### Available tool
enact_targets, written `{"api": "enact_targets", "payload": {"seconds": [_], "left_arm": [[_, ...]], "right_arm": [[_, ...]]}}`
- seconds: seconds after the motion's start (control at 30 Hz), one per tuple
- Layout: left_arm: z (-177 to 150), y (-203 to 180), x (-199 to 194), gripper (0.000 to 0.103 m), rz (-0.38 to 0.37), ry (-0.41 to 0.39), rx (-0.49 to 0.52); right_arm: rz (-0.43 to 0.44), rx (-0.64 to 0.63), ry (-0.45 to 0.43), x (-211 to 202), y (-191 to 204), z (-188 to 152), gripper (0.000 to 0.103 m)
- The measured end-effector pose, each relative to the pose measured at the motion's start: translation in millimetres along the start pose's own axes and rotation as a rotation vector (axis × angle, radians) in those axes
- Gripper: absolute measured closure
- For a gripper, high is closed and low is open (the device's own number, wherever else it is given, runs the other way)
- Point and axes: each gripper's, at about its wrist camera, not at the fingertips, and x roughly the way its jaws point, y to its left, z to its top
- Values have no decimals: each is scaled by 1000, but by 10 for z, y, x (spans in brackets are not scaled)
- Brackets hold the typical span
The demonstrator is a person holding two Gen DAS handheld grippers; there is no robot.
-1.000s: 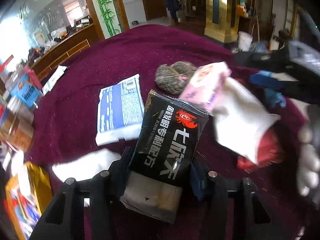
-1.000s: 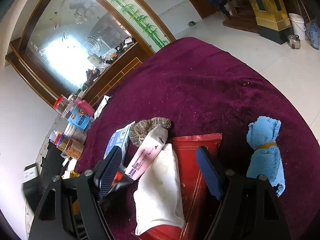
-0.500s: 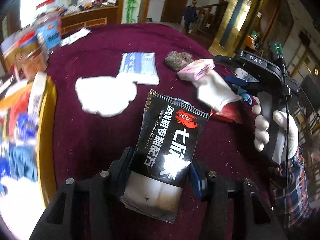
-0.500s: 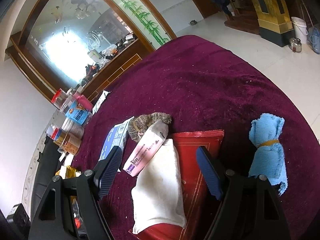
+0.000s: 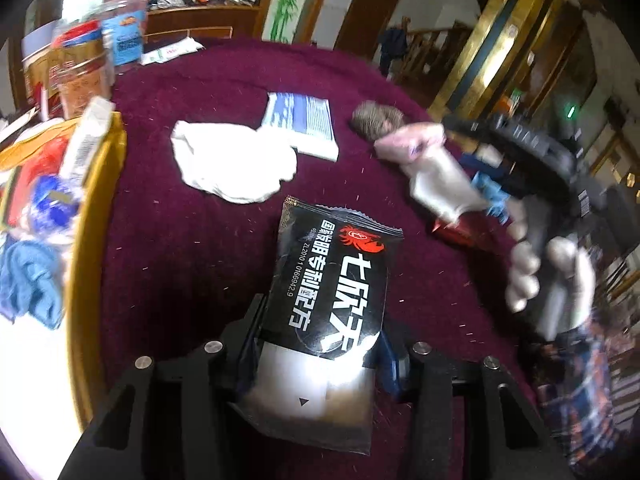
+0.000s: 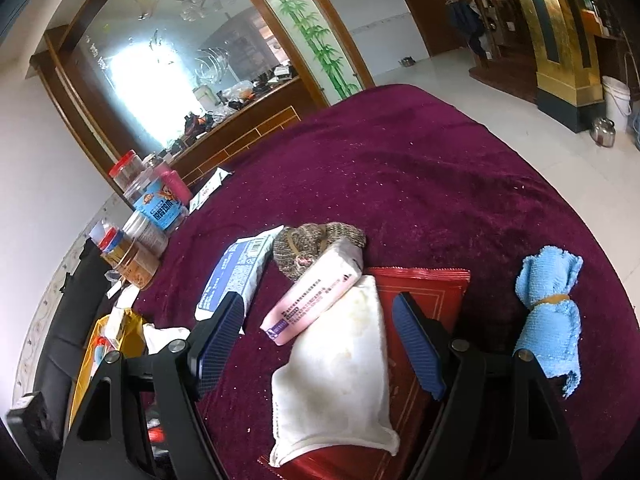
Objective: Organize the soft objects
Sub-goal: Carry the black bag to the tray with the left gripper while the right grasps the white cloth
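A glossy black packet (image 5: pixel 332 300) with white lettering and a red crab mark is gripped between the jaws of the left gripper (image 5: pixel 320 360), which are closing on its lower part, above a plush maroon tablecloth (image 5: pixel 180 264). A crumpled white cloth (image 5: pixel 232 168) and a flat blue-white pack (image 5: pixel 300 124) are seen beyond it; a yellow-rimmed container (image 5: pixel 96 216) stands at the left. The right gripper (image 6: pixel 320 344) is held tilted downward by a white-gloved hand (image 5: pixel 548 276), jaws wide apart and empty, over a white pouch (image 6: pixel 340 368) lying on a red packet (image 6: pixel 424 292). A pink pack (image 6: pixel 316 296), a knitted grey-brown roll (image 6: pixel 316 240) and a banded blue towel roll (image 6: pixel 550 312) are shown clearly only in the right view.
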Motion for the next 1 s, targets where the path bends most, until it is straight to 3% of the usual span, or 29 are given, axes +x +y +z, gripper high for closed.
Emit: {"api": "enact_targets", "payload": {"seconds": [0.13, 0.27, 0.43, 0.6, 0.77, 0.8, 0.87, 1.0], "left_arm": [[-33, 205, -436, 52, -97, -71, -67], [-87, 513, -913, 52, -130, -160, -111], [-225, 1049, -1201, 51, -11, -217, -186], [-387, 1635, -1246, 51, 116, -180, -308], [-438, 1853, -1152, 50, 219, -116, -326], [-448, 1868, -1119, 49, 223, -106, -333], [-455, 1910, -1035, 35, 201, -78, -354], [-451, 1893, -971, 31, 193, -69, -351]], "right_arm": [[-3, -10, -28, -69, 28, -20, 27], [-21, -26, -14, -150, 192, -46, 27], [41, -213, 125, 45, 947, -205, 27], [41, -417, 250, 538, 1678, -482, 27], [2, -480, 306, 970, 2006, -601, 27], [-4, -485, 317, 1020, 2039, -623, 27], [-30, -502, 339, 1142, 2091, -651, 28], [-93, -579, 348, 1291, 2185, -745, 30]]}}
